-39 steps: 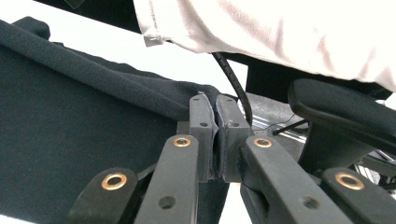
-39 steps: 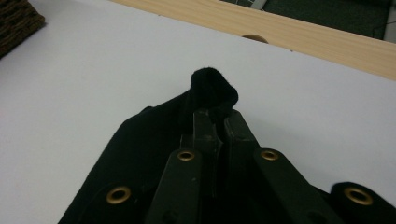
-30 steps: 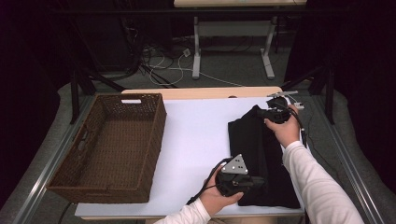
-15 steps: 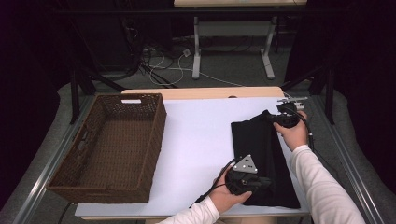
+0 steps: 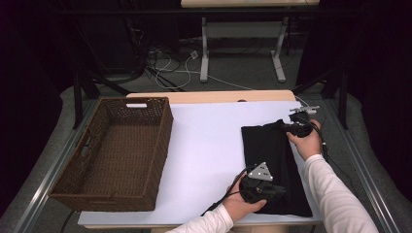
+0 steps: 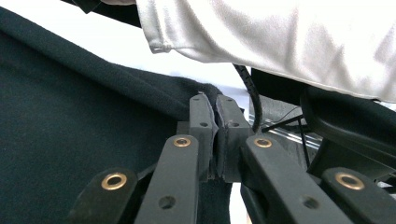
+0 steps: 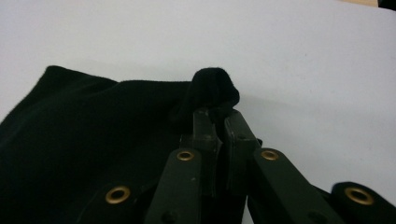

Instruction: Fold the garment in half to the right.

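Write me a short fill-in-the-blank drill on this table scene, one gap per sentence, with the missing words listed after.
1. The black cloth lies on the white table to the ____ of the wicker basket in the high view.
2. The left gripper is ____ on an edge of the cloth.
3. The right gripper pinches the cloth at its ____ end in the high view.
4. The inside of the basket holds ____.

Missing words: right; shut; far; nothing
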Tool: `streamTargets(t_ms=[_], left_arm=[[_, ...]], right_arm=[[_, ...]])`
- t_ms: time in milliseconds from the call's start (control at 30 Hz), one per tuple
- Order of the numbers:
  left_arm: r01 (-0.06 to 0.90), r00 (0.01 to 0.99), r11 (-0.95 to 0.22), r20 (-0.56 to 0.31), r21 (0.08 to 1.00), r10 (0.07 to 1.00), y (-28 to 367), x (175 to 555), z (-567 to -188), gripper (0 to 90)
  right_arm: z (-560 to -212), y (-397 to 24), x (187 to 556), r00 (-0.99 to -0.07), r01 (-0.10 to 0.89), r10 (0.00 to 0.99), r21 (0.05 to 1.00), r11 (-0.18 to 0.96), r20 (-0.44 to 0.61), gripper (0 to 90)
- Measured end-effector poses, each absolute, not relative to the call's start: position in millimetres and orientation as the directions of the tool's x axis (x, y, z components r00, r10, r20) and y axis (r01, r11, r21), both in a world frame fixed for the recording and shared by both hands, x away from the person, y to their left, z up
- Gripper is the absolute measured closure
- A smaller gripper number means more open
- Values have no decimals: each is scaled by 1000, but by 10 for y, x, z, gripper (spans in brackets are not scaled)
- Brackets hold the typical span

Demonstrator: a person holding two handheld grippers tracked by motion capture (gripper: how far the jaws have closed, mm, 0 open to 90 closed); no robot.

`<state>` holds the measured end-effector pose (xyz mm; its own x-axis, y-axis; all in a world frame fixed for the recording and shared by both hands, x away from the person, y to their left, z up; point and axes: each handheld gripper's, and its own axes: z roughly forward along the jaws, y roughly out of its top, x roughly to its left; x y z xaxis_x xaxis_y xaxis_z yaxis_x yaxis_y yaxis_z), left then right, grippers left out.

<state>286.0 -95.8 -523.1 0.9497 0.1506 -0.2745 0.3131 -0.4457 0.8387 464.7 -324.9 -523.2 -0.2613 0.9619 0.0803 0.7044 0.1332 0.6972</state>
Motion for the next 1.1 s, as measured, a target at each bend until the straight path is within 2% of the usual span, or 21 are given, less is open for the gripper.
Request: streamTargets(t_ms=[567, 1100], left_arm=[[295, 955, -464, -265, 835, 130, -1108, 2833, -5232, 867], [286, 958, -469, -265, 836, 111, -1232, 2829, -5208, 867]], right_arm=[[-5382, -3381, 4597, -248, 722, 966, 678, 136, 71, 855], [-5453, -3436, 4551, -244, 721, 964, 685, 105, 109, 849]])
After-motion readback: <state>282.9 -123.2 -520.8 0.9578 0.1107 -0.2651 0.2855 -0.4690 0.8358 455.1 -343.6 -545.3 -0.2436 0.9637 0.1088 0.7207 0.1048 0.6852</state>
